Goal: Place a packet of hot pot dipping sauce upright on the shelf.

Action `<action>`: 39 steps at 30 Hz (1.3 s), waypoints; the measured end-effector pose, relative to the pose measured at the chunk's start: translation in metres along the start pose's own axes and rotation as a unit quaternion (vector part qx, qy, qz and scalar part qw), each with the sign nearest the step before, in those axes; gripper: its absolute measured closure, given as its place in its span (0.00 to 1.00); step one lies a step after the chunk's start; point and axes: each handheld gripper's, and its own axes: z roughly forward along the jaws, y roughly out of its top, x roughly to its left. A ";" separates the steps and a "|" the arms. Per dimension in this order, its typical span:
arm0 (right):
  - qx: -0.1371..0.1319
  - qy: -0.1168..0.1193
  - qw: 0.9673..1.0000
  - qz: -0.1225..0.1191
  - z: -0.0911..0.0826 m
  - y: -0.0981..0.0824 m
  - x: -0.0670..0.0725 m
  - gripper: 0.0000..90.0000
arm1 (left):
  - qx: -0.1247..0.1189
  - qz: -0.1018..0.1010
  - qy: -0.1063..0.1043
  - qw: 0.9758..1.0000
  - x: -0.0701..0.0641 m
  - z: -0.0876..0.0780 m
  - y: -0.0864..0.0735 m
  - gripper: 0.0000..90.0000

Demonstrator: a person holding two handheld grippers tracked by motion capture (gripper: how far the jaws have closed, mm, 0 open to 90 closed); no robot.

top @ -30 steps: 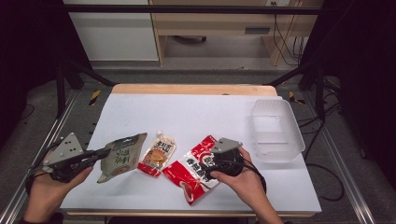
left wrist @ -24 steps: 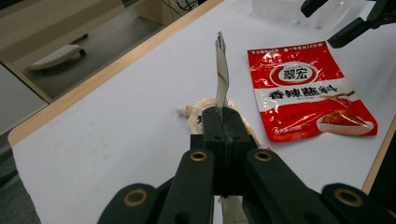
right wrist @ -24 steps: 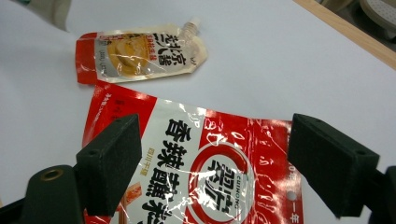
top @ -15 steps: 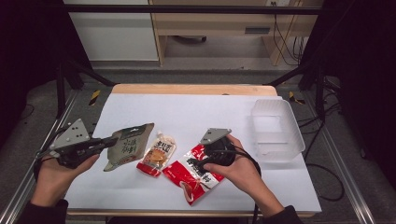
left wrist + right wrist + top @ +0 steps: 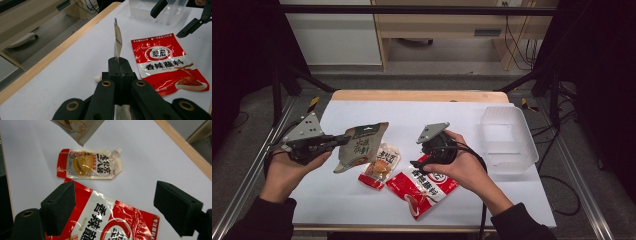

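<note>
Grippers first, nearest the bottom edge of the high view. Left gripper, at left of frame, is pinched on the near edge of a grey-green sauce pouch, lifted clear of the white table; in the left gripper view the pouch stands edge-on above the clamped jaws. Right gripper, mid-frame, has jaws spread with nothing between them, hanging just above the red seasoning packet. That packet lies flat, long axis running lower left to upper right; the right hand is the nearer one. Between the two sits a small spouted sauce pouch. Farther, at right of frame, a clear plastic container stands well apart from the held pouch.
</note>
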 end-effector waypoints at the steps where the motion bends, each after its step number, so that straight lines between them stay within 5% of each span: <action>1: 0.000 0.000 1.000 0.000 0.000 0.000 0.000 0.21 | 0.000 0.000 0.000 1.000 0.000 0.000 0.000 1.00; 13: -0.003 -0.017 1.000 -0.004 -0.024 -0.003 -0.017 0.23 | 0.003 0.019 -0.019 1.000 -0.001 0.015 0.020 1.00; 28: 0.003 -0.033 0.999 -0.014 -0.040 -0.003 -0.017 0.21 | 0.003 0.018 -0.028 0.999 -0.009 0.027 0.034 1.00; 39: 0.017 -0.042 0.999 -0.018 -0.046 -0.003 -0.011 0.19 | 0.001 0.017 -0.023 1.000 -0.017 0.019 0.038 1.00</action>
